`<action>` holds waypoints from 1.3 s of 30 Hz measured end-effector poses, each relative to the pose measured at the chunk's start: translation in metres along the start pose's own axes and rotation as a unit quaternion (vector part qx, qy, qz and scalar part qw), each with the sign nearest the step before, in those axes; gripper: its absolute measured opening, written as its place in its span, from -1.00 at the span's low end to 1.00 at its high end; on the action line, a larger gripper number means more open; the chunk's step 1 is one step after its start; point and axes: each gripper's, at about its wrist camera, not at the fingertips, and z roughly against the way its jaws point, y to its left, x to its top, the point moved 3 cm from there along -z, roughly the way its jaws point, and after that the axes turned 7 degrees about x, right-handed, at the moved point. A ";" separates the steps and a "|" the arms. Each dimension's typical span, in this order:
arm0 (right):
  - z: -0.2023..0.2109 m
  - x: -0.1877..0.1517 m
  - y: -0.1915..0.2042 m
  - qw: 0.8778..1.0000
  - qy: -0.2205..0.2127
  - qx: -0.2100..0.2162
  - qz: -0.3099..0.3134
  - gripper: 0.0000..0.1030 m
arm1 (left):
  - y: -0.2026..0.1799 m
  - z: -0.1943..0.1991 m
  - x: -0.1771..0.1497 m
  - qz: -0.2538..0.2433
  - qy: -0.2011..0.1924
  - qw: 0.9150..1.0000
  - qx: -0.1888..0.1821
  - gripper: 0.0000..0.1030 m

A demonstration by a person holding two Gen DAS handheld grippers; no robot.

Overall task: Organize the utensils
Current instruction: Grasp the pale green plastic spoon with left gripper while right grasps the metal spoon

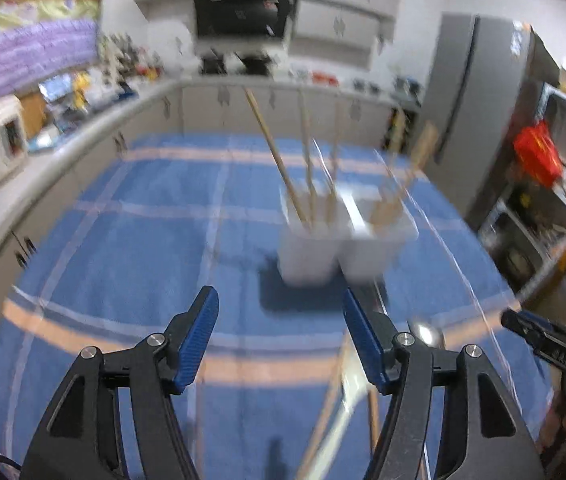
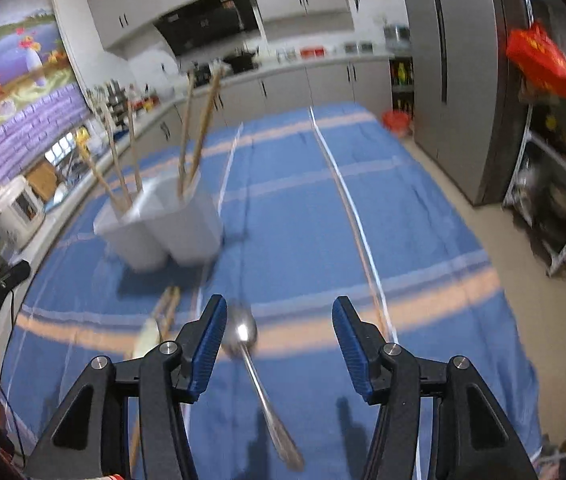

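A: Kitchen, blue striped cloth point(image 1: 131, 240) over the table. What do you have on left?

B: Left gripper point(image 1: 279, 328) hangs over the cloth w/ jaws apart, nothing between the blue pads. I see the white holder point(image 1: 323, 252) straight ahead on a dark mat point(image 1: 283, 300), two compartments side by side. Wooden sticks point(image 1: 279, 160) stand tilted in the left compartment, more wooden handles in the right one. Pic is blurred, so I can't count them.

A: Anything loose on the cloth?

B: Yes. From left view, a pale long piece and wooden sticks lie just beyond the right finger, near bottom edge; too smeared to name. The other gripper's tip shows at far right.

A: And right side?

B: Right gripper point(image 2: 279, 332) also released, jaws apart, empty. A metal spoon point(image 2: 259, 384) lies on the cloth betw. the fingers, bowl near the left pad, handle running toward the camera. Can't tell if the pad touches it. Chopsticks point(image 2: 165, 312) lie just left of it, beside a pale item. Holder point(image 2: 163, 224) sits ahead-left, well apart from the spoon.
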 end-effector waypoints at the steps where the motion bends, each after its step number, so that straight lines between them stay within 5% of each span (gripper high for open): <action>1: 0.000 -0.007 -0.002 1.000 0.010 0.003 0.000 0.15 | -0.005 -0.004 -0.008 -0.007 0.011 1.000 -0.008 0.23; 6: -0.007 -0.030 0.000 0.999 0.043 0.016 0.005 0.15 | -0.029 -0.026 -0.040 -0.050 0.064 0.996 -0.046 0.23; 12: -0.020 -0.037 0.017 0.997 0.064 0.020 0.032 0.15 | -0.055 -0.058 -0.041 -0.084 0.101 0.988 -0.083 0.02; 21: -0.049 -0.022 0.032 0.994 0.085 0.021 0.062 0.15 | -0.096 -0.097 -0.044 -0.190 0.129 0.969 -0.093 -0.05; 23: -0.056 -0.018 0.034 0.994 0.089 0.019 0.064 0.15 | -0.101 -0.103 -0.045 -0.206 0.138 0.964 -0.094 -0.41; 24: -0.061 -0.016 0.034 0.993 0.093 0.019 0.065 0.15 | -0.102 -0.106 -0.046 -0.211 0.144 0.962 -0.095 -0.76; 33: -0.090 -0.008 0.045 0.988 0.124 0.010 0.091 0.13 | -0.081 -0.105 -0.032 -0.148 0.143 0.970 -0.132 -0.93; 39: -0.106 -0.008 0.059 0.978 0.151 -0.028 0.141 -0.15 | -0.057 -0.090 -0.024 -0.097 0.142 0.972 -0.163 -0.93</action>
